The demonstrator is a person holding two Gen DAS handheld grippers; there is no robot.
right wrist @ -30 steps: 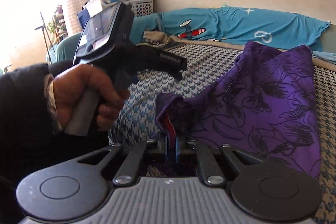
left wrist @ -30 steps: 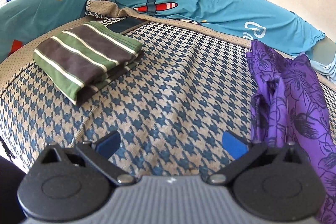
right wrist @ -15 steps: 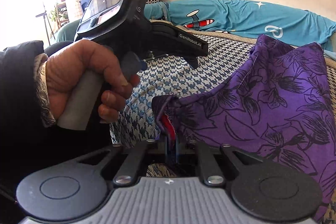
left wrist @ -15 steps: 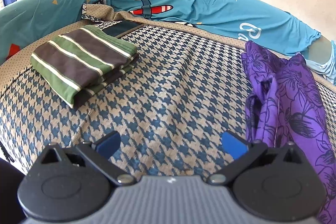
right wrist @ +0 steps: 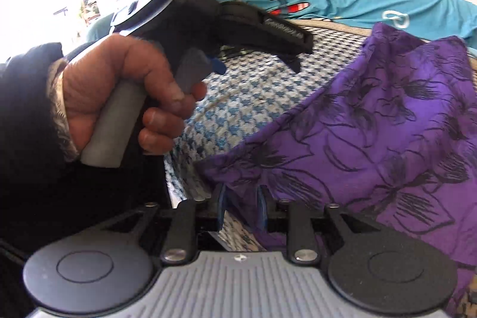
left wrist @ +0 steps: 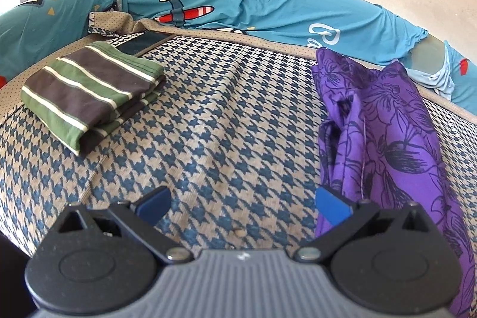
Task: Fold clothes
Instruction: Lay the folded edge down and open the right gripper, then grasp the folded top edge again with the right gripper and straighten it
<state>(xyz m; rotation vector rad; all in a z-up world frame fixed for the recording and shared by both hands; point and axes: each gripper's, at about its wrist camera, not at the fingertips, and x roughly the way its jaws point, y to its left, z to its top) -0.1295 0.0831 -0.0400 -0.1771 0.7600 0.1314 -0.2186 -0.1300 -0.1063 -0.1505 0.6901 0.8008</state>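
The purple cloth (left wrist: pixel 387 139) lies rumpled on the right side of the bed (left wrist: pixel 223 124), bunched into loose ridges and not lying flat. A striped garment (left wrist: pixel 89 91) sits well apart at the far left, already in a neat folded stack, with a phone (left wrist: pixel 146 42) just behind it.

The left gripper (left wrist: pixel 243 201) hovers over bare bed with its jaws wide and nothing in them. Its right finger is just beside the near edge of the purple cloth. The right gripper (right wrist: pixel 241 207) has its jaws parted by a narrow gap, and a hem of the purple cloth lies in that gap. It looks loose there, not pinched, though the view is too close to be sure.

The cloth looks thin, light and slightly slick. It will likely drape, slide and collapse instead of keeping a crease. It is best taken at a hem or corner, where the doubled edge gives the jaws something to bite. With one gripper on each of two corners of the same edge, it could be held taut. A grab in the middle would only gather more wrinkles
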